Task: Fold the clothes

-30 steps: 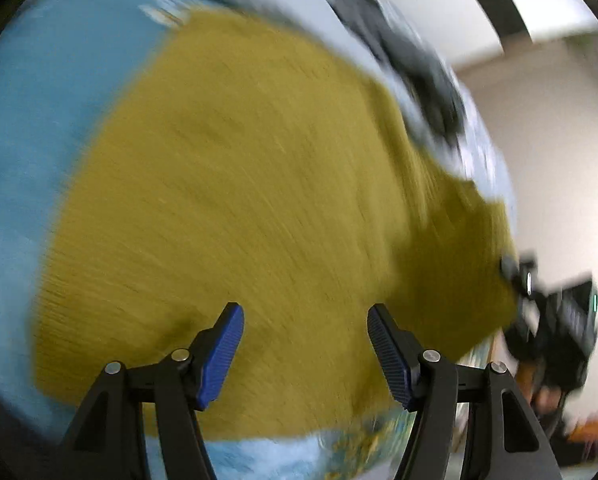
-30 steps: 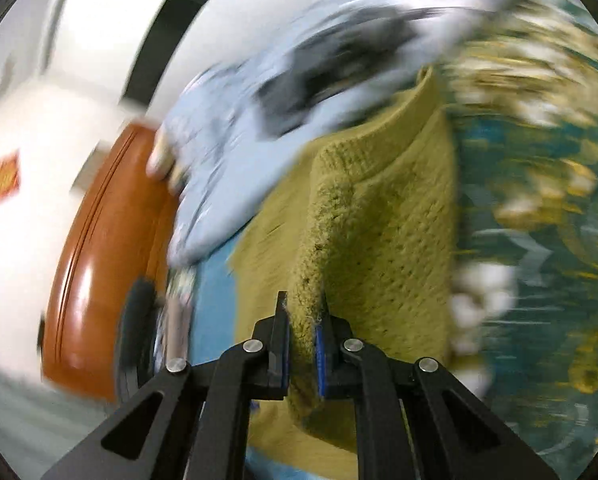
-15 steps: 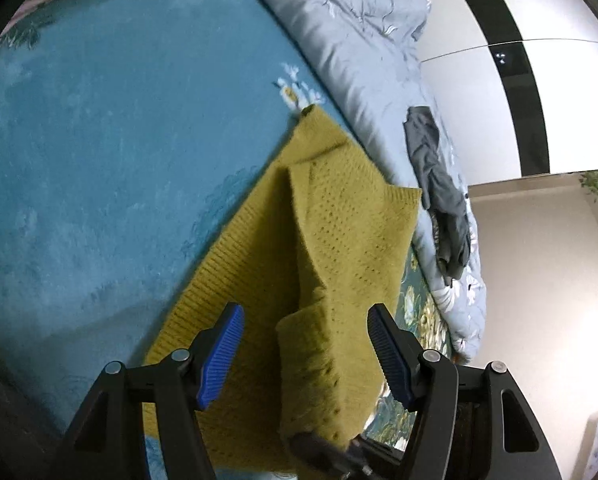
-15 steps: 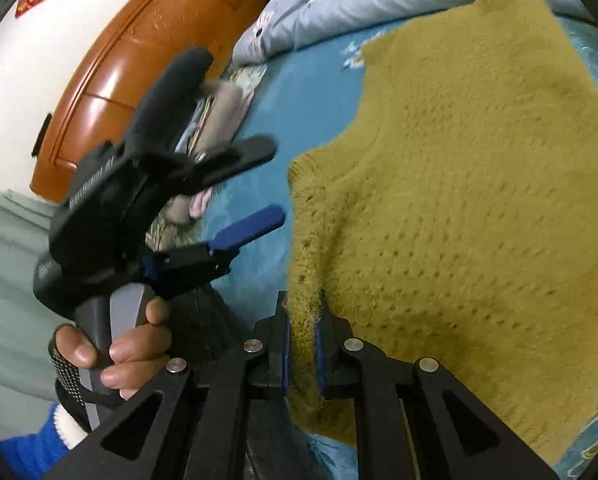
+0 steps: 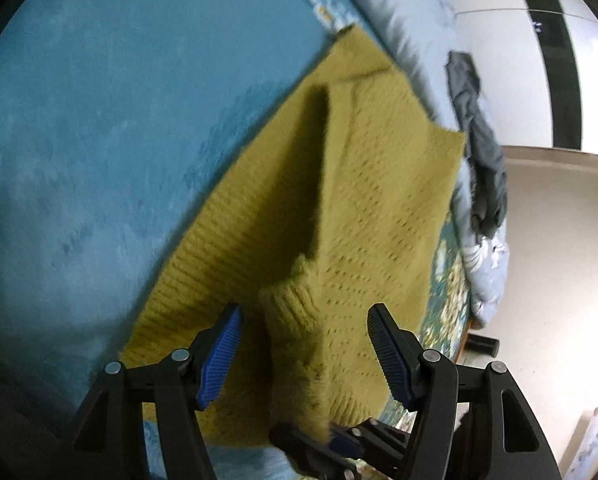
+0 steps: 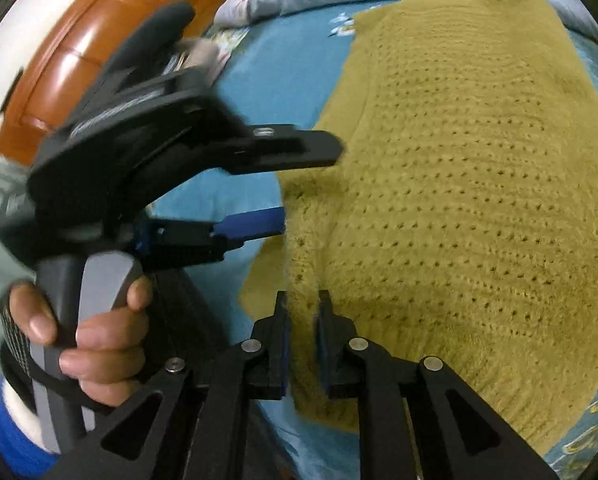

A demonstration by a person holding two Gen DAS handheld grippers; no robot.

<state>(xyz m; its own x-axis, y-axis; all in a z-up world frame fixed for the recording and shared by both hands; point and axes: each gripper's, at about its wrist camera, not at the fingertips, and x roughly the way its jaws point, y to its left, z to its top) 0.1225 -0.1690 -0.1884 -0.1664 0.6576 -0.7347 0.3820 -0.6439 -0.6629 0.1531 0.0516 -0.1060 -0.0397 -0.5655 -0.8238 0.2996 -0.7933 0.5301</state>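
Note:
A mustard-yellow knit sweater (image 5: 339, 200) lies on a blue bedspread (image 5: 99, 120), with one part folded over the body. My right gripper (image 6: 302, 320) is shut on the sweater's near ribbed edge (image 6: 303, 272) and holds it raised. My left gripper (image 5: 305, 344) is open, its blue pads on either side of the raised ribbed edge without touching it. In the right wrist view the left gripper (image 6: 259, 184) and the hand holding it sit left of the sweater (image 6: 459, 200).
A light grey floral quilt (image 5: 419, 40) lies along the far side of the bed with a dark grey garment (image 5: 479, 136) on it. A wooden headboard (image 6: 59, 80) stands at the left. The bed's edge and floor are at the right (image 5: 539, 320).
The right gripper has stayed shut on the sweater edge and carried it across the body. The left gripper has come closer to the raised edge, still open.

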